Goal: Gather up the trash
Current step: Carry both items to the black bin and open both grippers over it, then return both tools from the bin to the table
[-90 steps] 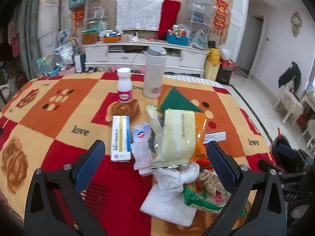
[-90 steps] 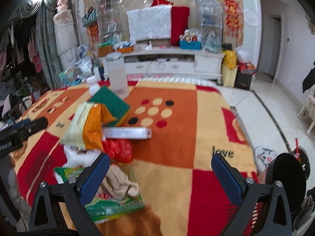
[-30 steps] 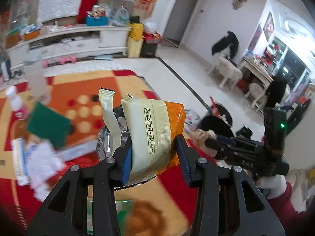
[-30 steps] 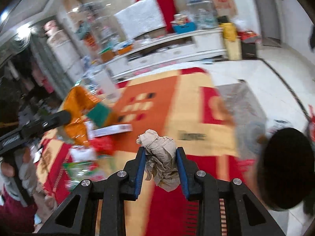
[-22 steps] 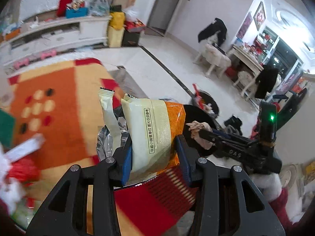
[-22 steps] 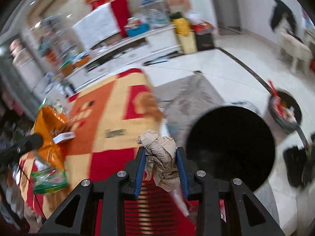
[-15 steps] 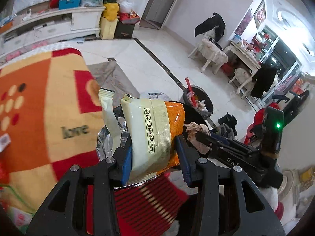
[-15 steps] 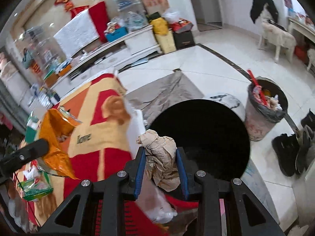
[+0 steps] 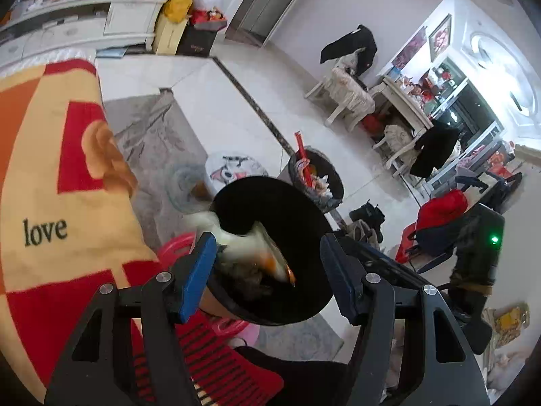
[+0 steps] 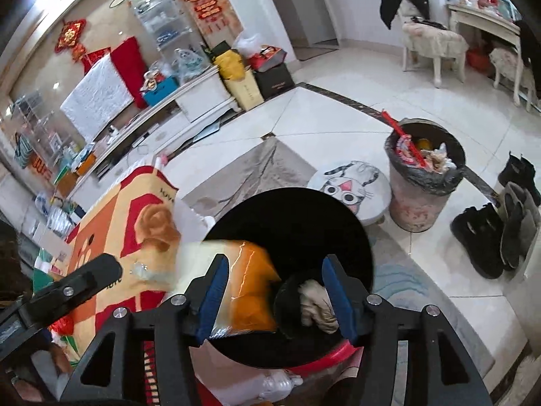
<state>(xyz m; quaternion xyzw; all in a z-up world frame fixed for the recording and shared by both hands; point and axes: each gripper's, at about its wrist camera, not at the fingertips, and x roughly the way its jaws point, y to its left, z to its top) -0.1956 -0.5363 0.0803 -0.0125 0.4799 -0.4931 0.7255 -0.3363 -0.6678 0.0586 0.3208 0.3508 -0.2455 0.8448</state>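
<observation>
A black-lined bin with a red rim (image 9: 290, 209) (image 10: 297, 223) stands beside the table's edge, right below both grippers. My left gripper (image 9: 267, 260) is open; the orange and cream snack bag (image 9: 267, 253) (image 10: 247, 284) is blurred in mid-fall into the bin. My right gripper (image 10: 275, 287) is open over the bin; the crumpled brown paper (image 10: 316, 299) lies inside it, loose from the pads.
The red, orange and yellow tablecloth (image 9: 50, 169) (image 10: 135, 220) lies to the left. A second full trash bin (image 9: 316, 176) (image 10: 422, 176), a cat-print stool (image 10: 351, 186), black boots (image 10: 500, 230) and white chairs (image 10: 432, 44) stand on the tiled floor.
Both grippers swung from the table to over the black bin and opened. The snack bag and the brown paper left the pads and dropped into the bin.
</observation>
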